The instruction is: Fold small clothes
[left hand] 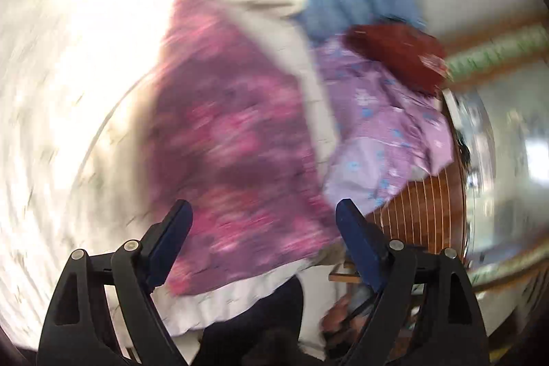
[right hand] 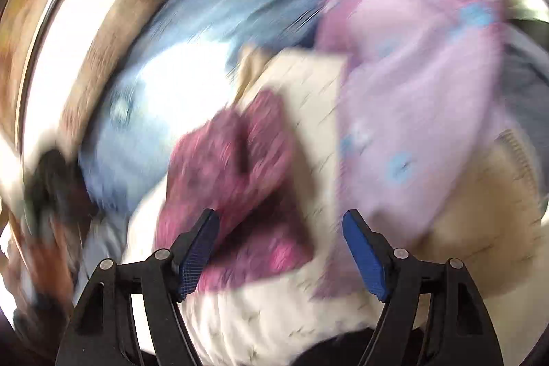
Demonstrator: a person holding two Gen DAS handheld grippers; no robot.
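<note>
Magenta floral garment (left hand: 236, 139) lies on the cream bed cover (left hand: 68, 84), roughly flat in the left wrist view, with a deep crease through it in the right wrist view (right hand: 240, 180). Both frames are heavily motion-blurred, so fine edges and hems are unreadable.

Left gripper (left hand: 264, 228) – jaws spread wide, nothing between the pads, hanging over the garment's near edge. Right gripper (right hand: 281, 249) – also wide open and empty, over the same cloth from the other side. Neither is holding anything.

Lilac garment (left hand: 384, 126) with blue flowers sits just beside the magenta one, towards the bed's edge, with a red cloth (left hand: 394, 57) behind it. Blue bedding (right hand: 192, 64) lies further back.

Risks as I read them:
- The fold looks loose – with both grippers off it, the bunched middle could spring open or settle skewed.
- A fast, blurred approach means poor aim; a pad could pinch the cream cover along with the garment and drag the whole surface.
- The lilac piece is close enough that a grab near that side might catch its hem and pull both together.
- The lilac and red pieces sit near the bed edge by the wooden frame (left hand: 425, 215); a tug could slide them off.
</note>
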